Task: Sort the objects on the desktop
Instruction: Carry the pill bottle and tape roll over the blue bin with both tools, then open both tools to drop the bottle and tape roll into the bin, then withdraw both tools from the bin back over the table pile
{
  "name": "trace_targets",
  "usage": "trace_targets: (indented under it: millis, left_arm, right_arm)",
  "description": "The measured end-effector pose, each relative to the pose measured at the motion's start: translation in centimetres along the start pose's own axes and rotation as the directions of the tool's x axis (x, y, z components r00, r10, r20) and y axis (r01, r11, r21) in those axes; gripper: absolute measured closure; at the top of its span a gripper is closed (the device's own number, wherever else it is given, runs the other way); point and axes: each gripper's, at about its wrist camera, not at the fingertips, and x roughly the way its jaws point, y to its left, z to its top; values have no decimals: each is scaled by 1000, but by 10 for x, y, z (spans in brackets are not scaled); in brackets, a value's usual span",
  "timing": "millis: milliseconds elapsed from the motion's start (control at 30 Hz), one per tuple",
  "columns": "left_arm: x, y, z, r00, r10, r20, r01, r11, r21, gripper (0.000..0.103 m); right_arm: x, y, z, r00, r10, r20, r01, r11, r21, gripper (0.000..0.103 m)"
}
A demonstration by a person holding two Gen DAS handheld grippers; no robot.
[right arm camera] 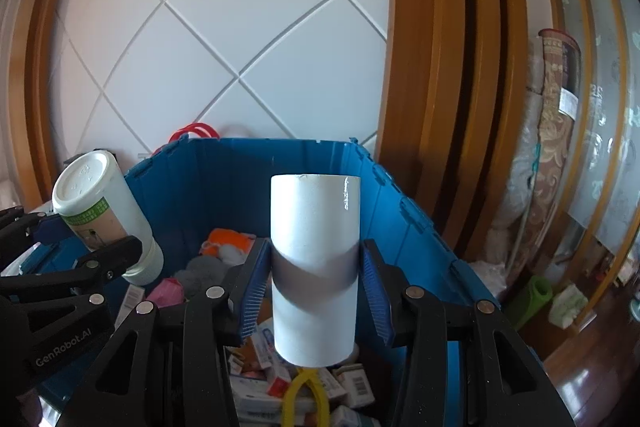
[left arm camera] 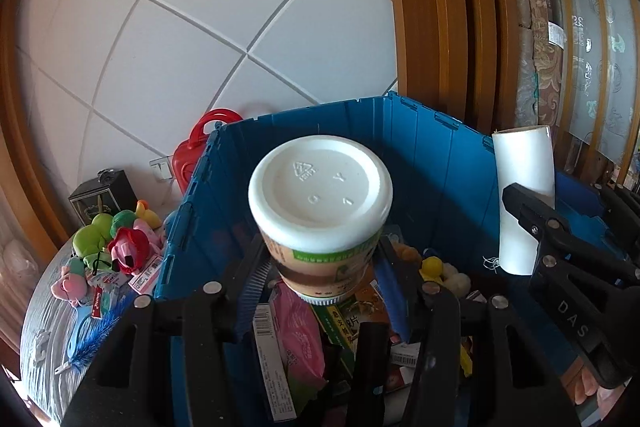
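Left gripper (left arm camera: 320, 267) clamps inverted bottle (left arm camera: 320, 203), right gripper (right arm camera: 316, 279) clamps white roll (right arm camera: 314, 267) over crate (left arm camera: 432, 143); slick roll may slip.

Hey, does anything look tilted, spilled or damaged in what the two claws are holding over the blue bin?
Nothing is spilled or visibly damaged. The white-capped bottle in the left claw is tilted, not upright. The white roll in the right claw stands straight above the blue bin.

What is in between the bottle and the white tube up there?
Nothing solid: the bottle and white tube hang apart, with only the blue bin's wall showing behind the gap, clearest in the right wrist view.
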Motion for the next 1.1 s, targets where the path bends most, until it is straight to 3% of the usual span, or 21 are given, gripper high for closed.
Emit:
trace_targets:
  millis: [200, 300, 333, 367, 433, 500, 700, 967, 1100]
  left_arm:
    - [3, -3, 0, 1000, 3, -25, -3, 1000, 21, 47]
    - [2, -5, 1, 1000, -16, -22, 17, 999, 35, 33]
    - [2, -6, 1, 1000, -18, -21, 19, 999, 36, 30]
    - [2, -6, 1, 1000, -18, -21, 18, 999, 38, 30]
    - [1, -5, 1, 1000, -14, -20, 14, 1000, 25, 29]
    - [2, 1, 2, 999, -25, -22, 25, 1000, -6, 28]
    - [2, 8, 1, 1000, -14, -18, 13, 998, -56, 26]
    - [-31, 22, -9, 995, 4, 98, 6, 995, -95, 20]
    - [-52, 32, -11, 989, 54, 136, -42, 995, -85, 19]
  right_arm:
    - [8, -9, -5, 1000, -13, -18, 13, 1000, 5, 58]
    - [9, -10, -7, 1000, -21, -19, 21, 1000, 7, 57]
    - [7, -11, -6, 1000, -28, -12, 28, 1000, 8, 49]
    - [5, -10, -5, 999, -32, -2, 32, 999, 8, 33]
    - [1, -9, -4, 998, -52, 23, 52, 999, 7, 11]
    - [-4, -11, -2, 996, -77, 44, 77, 997, 8, 1]
    - [-9, -9, -3, 998, -34, 61, 34, 999, -3, 0]
    - [-24, -3, -4, 994, -8, 110, 10, 1000, -17, 0]
    - [-33, 2, 1, 993, 26, 119, -28, 1000, 14, 0]
